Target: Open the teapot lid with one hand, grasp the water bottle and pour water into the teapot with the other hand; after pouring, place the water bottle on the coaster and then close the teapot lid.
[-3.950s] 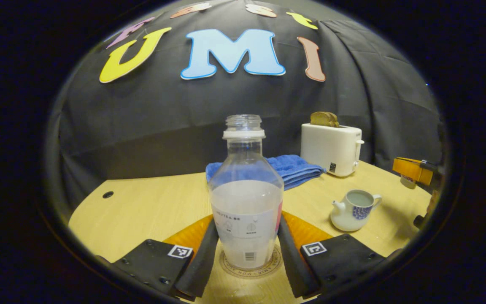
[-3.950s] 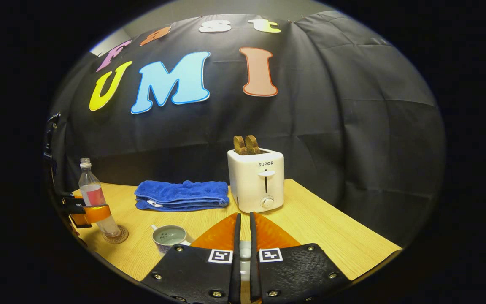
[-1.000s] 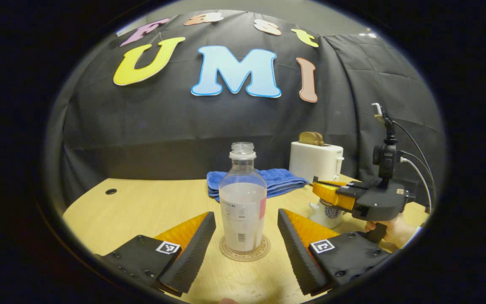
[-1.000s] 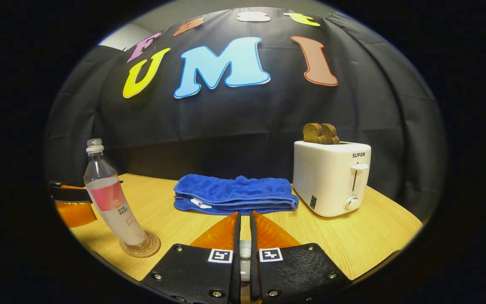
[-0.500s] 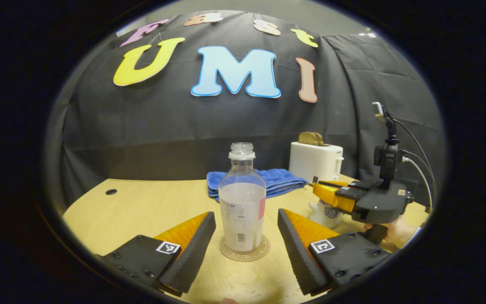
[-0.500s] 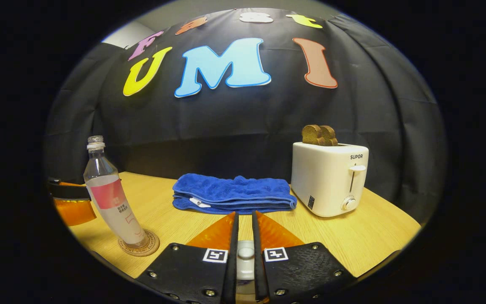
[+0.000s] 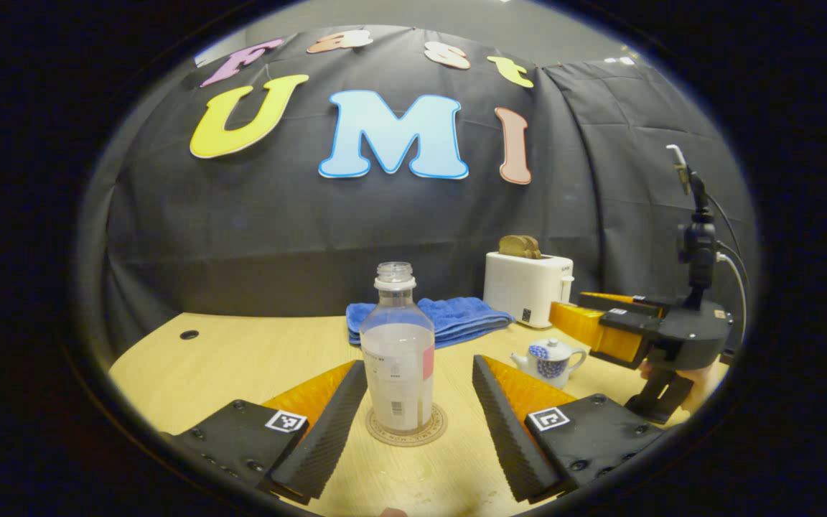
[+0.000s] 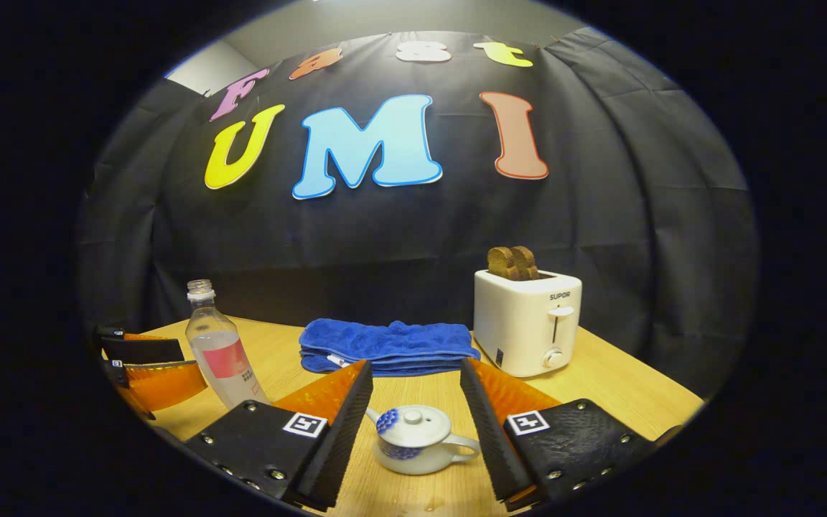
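Note:
The clear water bottle [image 7: 398, 352], capless and half full, stands upright on the round coaster [image 7: 406, 429]. My left gripper [image 7: 419, 373] is open, its fingers apart on either side of the bottle and a little back from it. The white and blue teapot [image 8: 417, 438] sits on the table with its lid [image 8: 412, 423] on. My right gripper [image 8: 415, 377] is open, drawn back, with the teapot between its spread fingers and untouched. In the left gripper view the teapot [image 7: 550, 359] and the right gripper [image 7: 586, 316] stand at the right. The bottle [image 8: 220, 348] and the left gripper [image 8: 151, 366] show at the left of the right gripper view.
A folded blue towel [image 8: 388, 346] lies at the back of the wooden table [image 8: 622, 391]. A white toaster [image 8: 528, 323] with two slices of bread stands to its right. A small hole [image 7: 189, 334] marks the table's far left. A hand [image 7: 701, 377] holds the right gripper.
My right gripper has set the lid on the teapot, opened and pulled back. Earlier my left gripper let go of the bottle on the coaster and has drawn back further.

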`<state>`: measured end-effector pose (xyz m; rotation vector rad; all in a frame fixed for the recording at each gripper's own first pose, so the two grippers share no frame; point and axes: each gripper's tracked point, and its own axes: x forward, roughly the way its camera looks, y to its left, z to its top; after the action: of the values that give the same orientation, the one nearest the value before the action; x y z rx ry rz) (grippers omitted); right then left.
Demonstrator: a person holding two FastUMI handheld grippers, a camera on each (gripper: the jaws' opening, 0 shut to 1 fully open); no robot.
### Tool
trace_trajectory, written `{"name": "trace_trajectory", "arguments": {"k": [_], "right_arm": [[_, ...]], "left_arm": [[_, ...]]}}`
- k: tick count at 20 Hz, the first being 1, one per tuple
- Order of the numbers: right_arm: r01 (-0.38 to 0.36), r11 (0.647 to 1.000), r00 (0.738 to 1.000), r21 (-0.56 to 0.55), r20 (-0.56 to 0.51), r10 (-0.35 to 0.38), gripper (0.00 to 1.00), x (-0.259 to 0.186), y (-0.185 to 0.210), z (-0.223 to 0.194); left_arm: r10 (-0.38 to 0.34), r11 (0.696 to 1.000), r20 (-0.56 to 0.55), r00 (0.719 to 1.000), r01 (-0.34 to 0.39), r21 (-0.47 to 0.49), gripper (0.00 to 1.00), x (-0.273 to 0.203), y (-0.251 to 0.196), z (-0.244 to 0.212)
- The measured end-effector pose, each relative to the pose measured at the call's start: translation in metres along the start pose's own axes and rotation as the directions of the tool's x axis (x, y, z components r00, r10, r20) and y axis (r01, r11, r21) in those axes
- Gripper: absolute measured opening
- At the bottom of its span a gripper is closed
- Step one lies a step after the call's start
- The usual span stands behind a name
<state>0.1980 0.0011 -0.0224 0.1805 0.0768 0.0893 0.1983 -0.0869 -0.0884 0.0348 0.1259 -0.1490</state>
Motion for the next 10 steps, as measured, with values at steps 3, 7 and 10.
{"name": "trace_trajectory", "arguments": {"k": [3, 7, 10], "right_arm": [[0.018, 1.000, 0.999, -0.016, 0.031, -0.017, 0.82, -0.032, -0.005, 0.012], [0.037, 0.998, 0.997, -0.056, 0.062, -0.034, 0.91, -0.074, -0.004, 0.017], [0.027, 0.997, 0.998, -0.068, 0.055, -0.023, 0.91, -0.099, 0.002, 0.014]], "left_arm": [[0.024, 0.999, 0.015, 1.000, -0.025, 0.025, 1.00, -0.015, -0.001, 0.002], [0.033, 0.999, 0.025, 0.999, -0.033, 0.037, 1.00, -0.035, -0.012, 0.002], [0.044, 0.998, 0.050, 0.998, -0.046, 0.046, 1.00, -0.053, -0.021, 0.007]]}}
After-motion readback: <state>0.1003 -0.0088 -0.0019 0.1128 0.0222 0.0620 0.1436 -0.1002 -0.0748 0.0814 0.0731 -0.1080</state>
